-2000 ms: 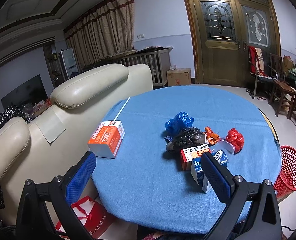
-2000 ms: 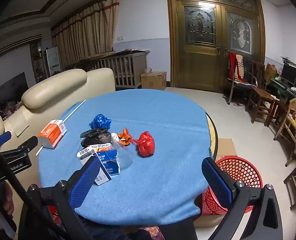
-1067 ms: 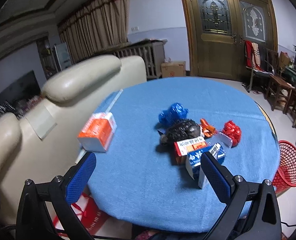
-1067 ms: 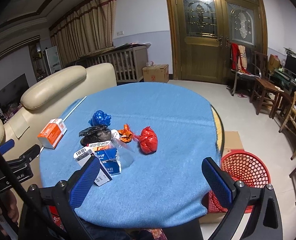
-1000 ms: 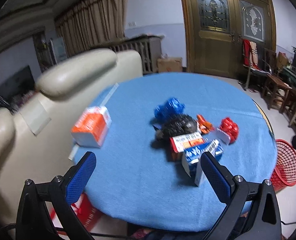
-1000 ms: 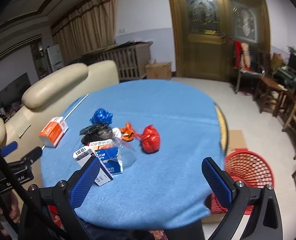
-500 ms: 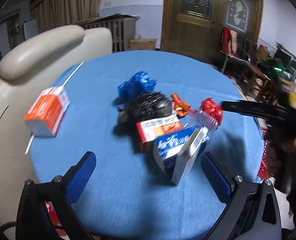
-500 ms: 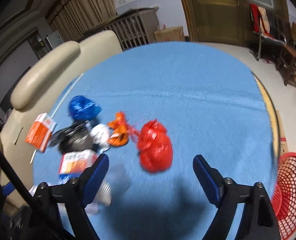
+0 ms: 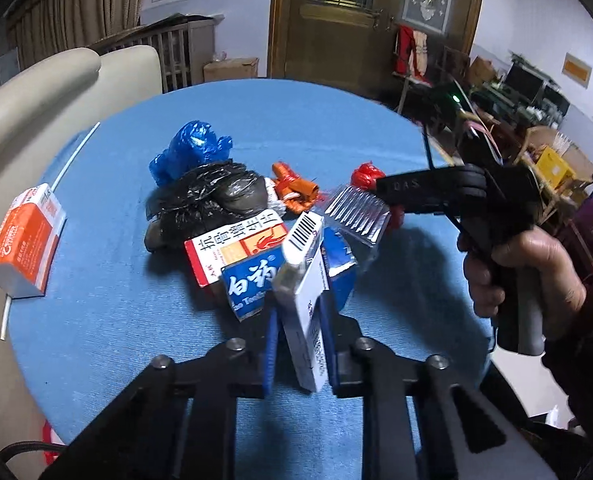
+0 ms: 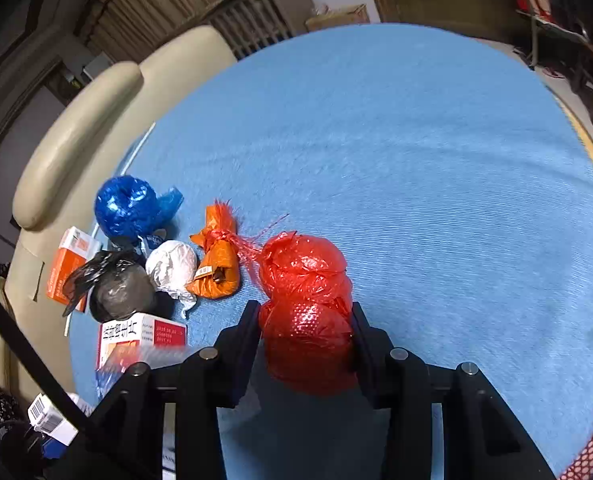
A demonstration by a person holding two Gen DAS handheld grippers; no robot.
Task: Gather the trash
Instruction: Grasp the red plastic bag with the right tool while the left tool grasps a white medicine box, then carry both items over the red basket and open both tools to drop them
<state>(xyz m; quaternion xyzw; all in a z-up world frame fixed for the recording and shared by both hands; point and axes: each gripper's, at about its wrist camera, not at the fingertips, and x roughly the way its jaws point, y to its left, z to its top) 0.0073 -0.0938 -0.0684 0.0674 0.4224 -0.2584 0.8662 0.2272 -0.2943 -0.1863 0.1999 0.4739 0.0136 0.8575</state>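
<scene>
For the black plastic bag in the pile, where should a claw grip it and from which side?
Probably the loose crinkled flap of the black plastic bag, approached from above on the sofa side. The bulging body looks too round to pinch, and the white paper wad and red-and-white box crowd its other sides.

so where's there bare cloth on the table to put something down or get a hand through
Free: the wide stretch of blue tablecloth beyond and right of the red bag, out to the far rim. Also the strip between the orange carton and the black bag. Crowded: the cluster of bags and boxes around the black bag.
</scene>
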